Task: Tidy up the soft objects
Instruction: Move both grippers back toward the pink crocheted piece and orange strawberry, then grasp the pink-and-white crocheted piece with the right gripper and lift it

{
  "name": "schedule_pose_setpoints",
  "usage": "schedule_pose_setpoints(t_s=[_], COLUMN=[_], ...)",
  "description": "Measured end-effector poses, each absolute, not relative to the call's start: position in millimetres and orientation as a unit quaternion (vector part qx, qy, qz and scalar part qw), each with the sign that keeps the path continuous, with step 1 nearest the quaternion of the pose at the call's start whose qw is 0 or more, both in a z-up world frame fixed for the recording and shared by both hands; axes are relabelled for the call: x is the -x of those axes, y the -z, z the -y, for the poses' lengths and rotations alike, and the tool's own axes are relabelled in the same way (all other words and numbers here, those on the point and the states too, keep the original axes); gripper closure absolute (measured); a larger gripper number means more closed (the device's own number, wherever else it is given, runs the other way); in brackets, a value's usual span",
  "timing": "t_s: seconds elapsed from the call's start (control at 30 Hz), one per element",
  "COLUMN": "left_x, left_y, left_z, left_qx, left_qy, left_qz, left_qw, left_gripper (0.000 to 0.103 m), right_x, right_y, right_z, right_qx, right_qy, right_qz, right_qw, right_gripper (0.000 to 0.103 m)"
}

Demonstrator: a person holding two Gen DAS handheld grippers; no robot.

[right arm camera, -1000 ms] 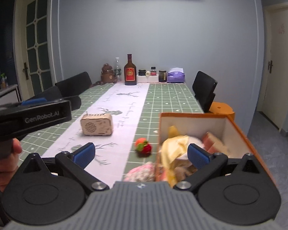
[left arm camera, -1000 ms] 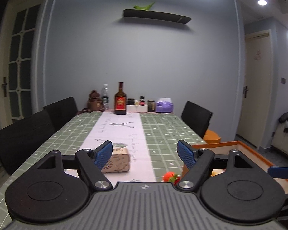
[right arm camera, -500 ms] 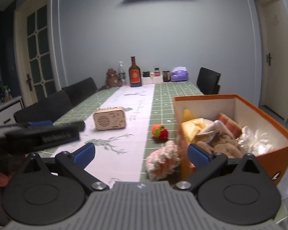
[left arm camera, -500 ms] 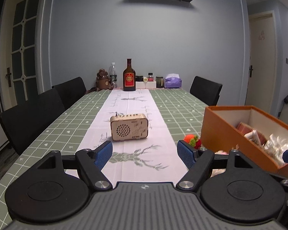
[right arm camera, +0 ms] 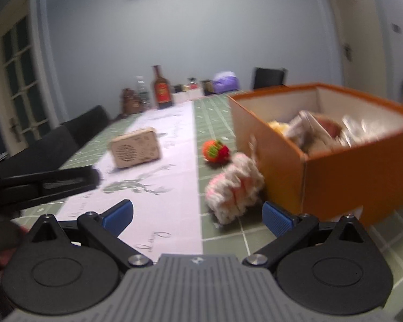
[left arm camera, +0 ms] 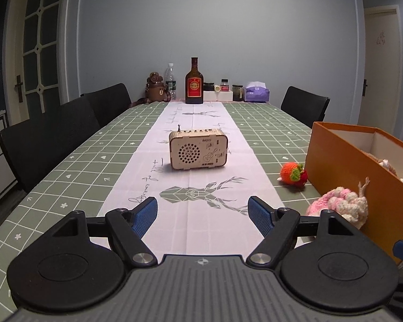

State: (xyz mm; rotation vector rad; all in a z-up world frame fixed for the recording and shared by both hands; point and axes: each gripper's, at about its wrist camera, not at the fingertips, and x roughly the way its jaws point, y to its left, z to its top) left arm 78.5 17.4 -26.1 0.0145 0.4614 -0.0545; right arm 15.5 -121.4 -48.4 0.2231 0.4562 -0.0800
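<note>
An orange box (left arm camera: 344,161) holding several soft items stands on the table at the right; it also shows in the right wrist view (right arm camera: 333,171). A pink and cream knitted toy (left arm camera: 341,206) lies against the box's near left side, also in the right wrist view (right arm camera: 235,187). An orange and red knitted toy (left arm camera: 293,174) lies just beyond it, also in the right wrist view (right arm camera: 215,151). My left gripper (left arm camera: 202,214) is open and empty above the white runner. My right gripper (right arm camera: 197,216) is open and empty, just short of the pink toy.
A wooden radio (left arm camera: 197,149) stands on the runner mid-table. A bottle (left arm camera: 194,86), a brown bear (left arm camera: 155,90), jars and a purple tissue pack (left arm camera: 256,92) line the far end. Black chairs (left arm camera: 48,139) flank the table. The left gripper's body (right arm camera: 43,185) shows at left.
Both grippers have dropped and tilted down toward the table. The right gripper has closed in on the pink toy and box; its view is blurred by motion. Jaws stayed open.
</note>
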Motion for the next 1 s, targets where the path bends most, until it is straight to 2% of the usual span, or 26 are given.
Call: schedule_pose_setpoints(t_s=[0.33,0.63,0.77,1.0], left_x=[-93,-106,-109,-113], left_y=[44,56,59,63], left_z=[-27,-42,-51,-56], left_qx=[-0.001,0.005,0.014,0.005], left_qy=[0.029,0.039,0.041,0.041], left_qz=[-0.253,-0.271,-0.277,-0.276], left_qw=[0.967,0.962,0.960,0.960], left_gripper=[0.013,0.013,0.013,0.013], right_x=[-44,-67,-81,-85], right_y=[74,78,82,82], right_z=[108,95,103,106], right_qx=[-0.141,-0.117,-0.144,-0.164], right_qy=[0.143,0.186,0.198,0.231], right_qz=[-0.226,-0.233,-0.251,-0.236], right_qw=[0.953,0.947,0.937,0.930], right_gripper=[0.003,0.003,0.003,0.002])
